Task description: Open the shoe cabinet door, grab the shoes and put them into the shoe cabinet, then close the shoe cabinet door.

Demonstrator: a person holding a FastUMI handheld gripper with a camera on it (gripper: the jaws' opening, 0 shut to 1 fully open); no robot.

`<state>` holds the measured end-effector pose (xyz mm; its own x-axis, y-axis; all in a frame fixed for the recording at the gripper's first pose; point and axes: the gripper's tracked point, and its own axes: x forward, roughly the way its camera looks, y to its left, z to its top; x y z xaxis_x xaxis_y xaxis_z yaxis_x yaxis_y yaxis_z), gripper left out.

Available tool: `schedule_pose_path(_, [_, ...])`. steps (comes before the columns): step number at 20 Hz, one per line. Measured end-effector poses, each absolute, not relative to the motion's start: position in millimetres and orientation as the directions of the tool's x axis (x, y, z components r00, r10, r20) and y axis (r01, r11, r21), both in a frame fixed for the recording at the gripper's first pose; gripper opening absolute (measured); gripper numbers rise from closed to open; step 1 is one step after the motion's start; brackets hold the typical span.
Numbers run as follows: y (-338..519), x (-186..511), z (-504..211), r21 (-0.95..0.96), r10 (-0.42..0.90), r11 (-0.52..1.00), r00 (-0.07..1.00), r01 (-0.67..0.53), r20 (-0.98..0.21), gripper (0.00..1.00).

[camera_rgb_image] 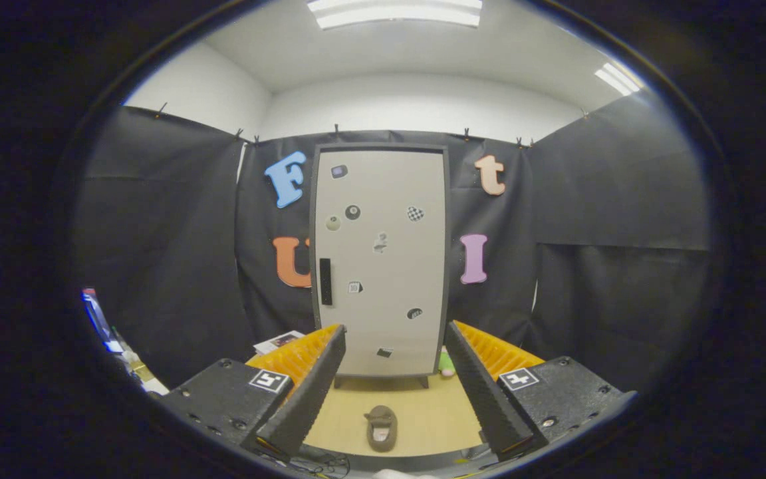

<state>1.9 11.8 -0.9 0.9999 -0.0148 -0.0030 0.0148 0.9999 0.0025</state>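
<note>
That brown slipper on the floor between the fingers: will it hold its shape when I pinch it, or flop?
The slipper looks plush and low-sided, so it will probably squash under the fingers and sag a little. It likely weighs little for its size. Lying flat on the wooden floor, it should slide rather than roll. The gripper stands open.

Matt smooth cabinet door (383, 259), wood-look floor (423, 412), seemingly fuzzy cloth shoe (381, 428).
</note>
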Motion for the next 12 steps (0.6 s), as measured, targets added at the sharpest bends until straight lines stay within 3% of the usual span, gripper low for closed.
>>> schedule_pose_path(7, [21.5, 11.4, 2.1, 0.007, -0.011, 1.0, 1.0, 0.011, 0.009, 1.0])
schedule_pose_path(12, [43.1, 60.4, 13.3, 0.006, 0.028, 1.0, 0.999, -0.029, 0.038, 0.99])
